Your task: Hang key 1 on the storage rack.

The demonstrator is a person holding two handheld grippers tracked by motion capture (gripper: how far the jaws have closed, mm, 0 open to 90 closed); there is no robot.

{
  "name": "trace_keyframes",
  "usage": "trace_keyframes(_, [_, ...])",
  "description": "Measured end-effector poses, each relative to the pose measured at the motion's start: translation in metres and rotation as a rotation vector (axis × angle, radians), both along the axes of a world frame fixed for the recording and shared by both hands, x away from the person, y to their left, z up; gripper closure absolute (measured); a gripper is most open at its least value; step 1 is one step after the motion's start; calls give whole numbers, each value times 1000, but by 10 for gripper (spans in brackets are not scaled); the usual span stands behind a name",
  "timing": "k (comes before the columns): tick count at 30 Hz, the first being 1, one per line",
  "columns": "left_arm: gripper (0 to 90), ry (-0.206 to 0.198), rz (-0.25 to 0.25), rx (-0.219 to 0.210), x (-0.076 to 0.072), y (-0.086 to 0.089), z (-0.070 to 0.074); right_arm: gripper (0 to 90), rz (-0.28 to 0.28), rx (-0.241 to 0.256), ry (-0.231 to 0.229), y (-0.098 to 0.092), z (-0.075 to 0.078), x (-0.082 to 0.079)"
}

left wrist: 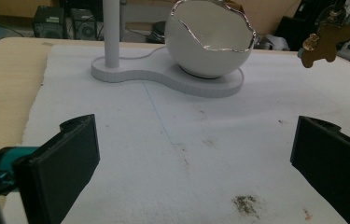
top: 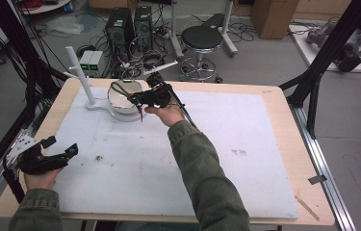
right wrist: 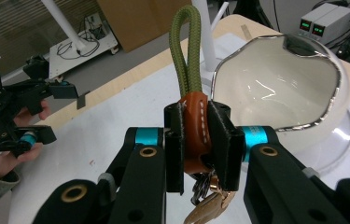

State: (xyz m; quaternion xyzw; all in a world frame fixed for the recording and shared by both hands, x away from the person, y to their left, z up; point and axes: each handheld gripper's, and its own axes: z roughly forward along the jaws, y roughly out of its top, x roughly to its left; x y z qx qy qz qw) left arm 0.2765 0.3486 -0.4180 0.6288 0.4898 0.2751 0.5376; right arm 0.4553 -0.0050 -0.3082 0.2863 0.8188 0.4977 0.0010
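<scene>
My right gripper [right wrist: 196, 140] is shut on the brown leather tab of a keychain [right wrist: 195, 119]. Its olive cord loop [right wrist: 186, 46] sticks up and brass keys [right wrist: 207, 205] hang below. In the high view the right gripper [top: 135, 98] holds the keychain [top: 141, 111] in the air at the near rim of a white egg-shaped bowl [top: 120, 98]. The bowl [left wrist: 210, 42] sits on a white base [left wrist: 172, 79] with an upright post [left wrist: 112, 32]. My left gripper [top: 62, 146] stands open and empty near the table's left front corner, pointed at the bowl. The left gripper view shows the brown tag [left wrist: 324, 39] hanging top right.
A white foam mat [top: 226, 144] covers most of the wooden table [top: 308, 159], with small dirt marks [left wrist: 245, 203] on it. A black stool [top: 201, 38], computer towers [top: 120, 26] and cables lie on the floor beyond the table's far edge. Black frame posts [top: 313, 86] stand at the right.
</scene>
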Motion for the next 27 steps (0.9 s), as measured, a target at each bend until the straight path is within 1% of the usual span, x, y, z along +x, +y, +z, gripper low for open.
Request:
trace_keyframes(3, [17,-2,-2,-7,0,0,0,767,5,-1,0,8,1,2])
trace_keyframes(5, [17,-4,1,-6,0,0,0,767,10,-11,-12,14,4,3])
trace_keyframes(7, [17,-3,3,8,-1,0,0,767,16,1,-10,18,6,4])
trace_keyframes(9, [17,1,3,14,-1,0,0,767,22,4,-10,22,7,5])
trace_keyframes(11, [17,-4,1,12,-1,0,0,767,24,4,-6,25,7,7])
trace_keyframes(14, [17,-7,0,6,-1,0,0,767,25,10,-2,31,8,10])
trace_keyframes(16, [17,-5,-1,6,-1,1,0,767,32,-5,-11,36,11,12])
trace_keyframes(19, [17,-7,-1,-4,-2,1,0,767,39,12,-15,45,17,14])
trace_keyframes(23, [17,-6,-9,-12,-3,1,1,767,49,-10,-14,57,21,15])
trace_keyframes(27, [17,-4,-8,-24,-3,3,1,767,68,-9,-29,72,27,17])
